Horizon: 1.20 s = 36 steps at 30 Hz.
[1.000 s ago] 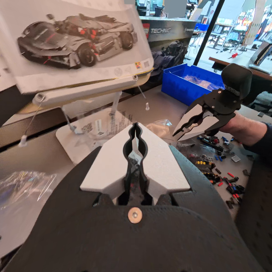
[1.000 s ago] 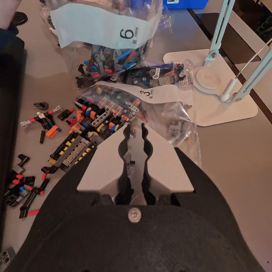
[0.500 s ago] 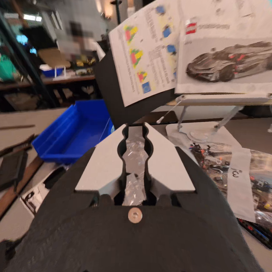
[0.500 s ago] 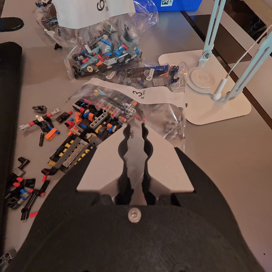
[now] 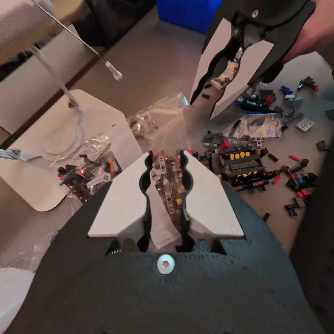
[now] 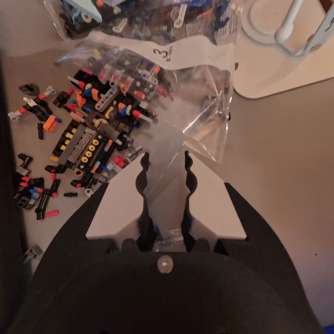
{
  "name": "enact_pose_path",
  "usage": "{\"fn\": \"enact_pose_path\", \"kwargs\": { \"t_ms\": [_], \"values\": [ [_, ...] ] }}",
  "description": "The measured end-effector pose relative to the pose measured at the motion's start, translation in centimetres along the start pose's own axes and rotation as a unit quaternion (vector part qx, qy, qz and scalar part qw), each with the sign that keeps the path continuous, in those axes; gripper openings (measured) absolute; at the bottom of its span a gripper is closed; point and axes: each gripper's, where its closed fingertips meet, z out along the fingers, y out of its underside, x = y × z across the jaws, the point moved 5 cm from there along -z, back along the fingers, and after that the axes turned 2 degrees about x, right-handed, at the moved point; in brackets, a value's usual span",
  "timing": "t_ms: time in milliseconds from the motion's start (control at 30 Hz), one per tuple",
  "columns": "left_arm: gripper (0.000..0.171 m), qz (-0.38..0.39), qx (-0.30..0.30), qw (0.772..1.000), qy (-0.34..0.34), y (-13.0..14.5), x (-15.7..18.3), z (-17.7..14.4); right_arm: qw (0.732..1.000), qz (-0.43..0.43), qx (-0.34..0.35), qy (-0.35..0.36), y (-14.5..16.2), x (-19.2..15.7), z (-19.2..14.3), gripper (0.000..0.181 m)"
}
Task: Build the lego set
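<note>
We are working over a grey desk on which the build is, by our judgement, at an early stage: most parts are lying loose or sealed in bags. Going from largest to smallest, we are seeing the white base of a document stand at the desk's far side, then a clear numbered parts bag lying partly against that base, its contents unsorted. Beside the bag, a partly built black-and-grey sub-assembly with yellow pins is resting on the desk; it is the only joined section we can make out. Around it, small loose pins and connectors are lying scattered, red, blue and black.

The left tool is hovering above the parts bag with its jaws parted and nothing between them. The right tool is likewise standing open and empty, its tips poised over the bag's clear lower corner; we cannot tell whether they are touching the plastic. We are judging that opening or emptying this bag is the step in hand.
</note>
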Motion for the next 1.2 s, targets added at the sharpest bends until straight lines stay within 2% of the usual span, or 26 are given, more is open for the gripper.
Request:
{"fn": "enact_pose_path", "kwargs": {
  "t_ms": [100, 200, 367, 500, 600, 767, 833, 900, 1000, 1100, 1200],
  "values": [
    [0.036, -0.010, -0.046, 0.999, 0.020, 1.5, 0.3, 1.4, 1.000, -0.004, 0.002, 0.010, 0.0, 0.2, -0.2, 0.037],
    [0.036, -0.024, -0.054, 0.997, 0.054, 2.0, 1.0, 2.4, 1.000, -0.009, 0.015, 0.022, -0.4, 0.3, -0.6, 0.035],
    [0.034, -0.013, -0.084, 0.995, 0.060, 2.9, 1.6, 3.6, 1.000, -0.005, -0.002, 0.013, -0.1, 0.0, 0.1, 0.027],
    [0.020, -0.002, -0.084, 0.995, 0.052, 2.9, 1.6, 3.6, 1.000, -0.011, -0.017, 0.016, 0.2, -0.1, 0.8, 0.021],
    [0.002, 0.014, -0.088, 0.995, 0.034, 3.0, 1.3, 3.5, 1.000, -0.010, -0.015, 0.018, 0.1, 0.0, 0.8, 0.021],
    [0.000, 0.018, -0.090, 0.996, 0.015, 3.1, 0.9, 3.4, 0.999, 0.000, 0.002, 0.044, -0.1, 0.9, -0.3, 0.020],
    [0.000, 0.016, -0.084, 0.996, 0.014, 2.9, 0.9, 3.2, 0.998, 0.014, 0.017, 0.063, -0.3, 1.7, -1.4, 0.025],
    [0.020, 0.008, -0.077, 0.997, 0.024, 2.6, 1.2, 3.1, 0.996, 0.029, 0.041, 0.079, -0.4, 2.4, -2.8, 0.028],
    [0.054, -0.017, -0.097, 0.994, 0.055, 3.2, 1.8, 3.5, 0.992, 0.051, 0.048, 0.108, 0.3, 3.5, -5.2, 0.032],
    [0.053, -0.012, -0.103, 0.993, 0.048, 3.3, 1.8, 3.6, 0.988, 0.068, -0.002, 0.137, 2.2, 4.1, -6.7, 0.044],
    [0.046, -0.012, -0.105, 0.994, 0.041, 3.3, 1.7, 3.8, 0.984, 0.068, -0.054, 0.153, 3.7, 4.0, -7.2, 0.046]
  ]
}}
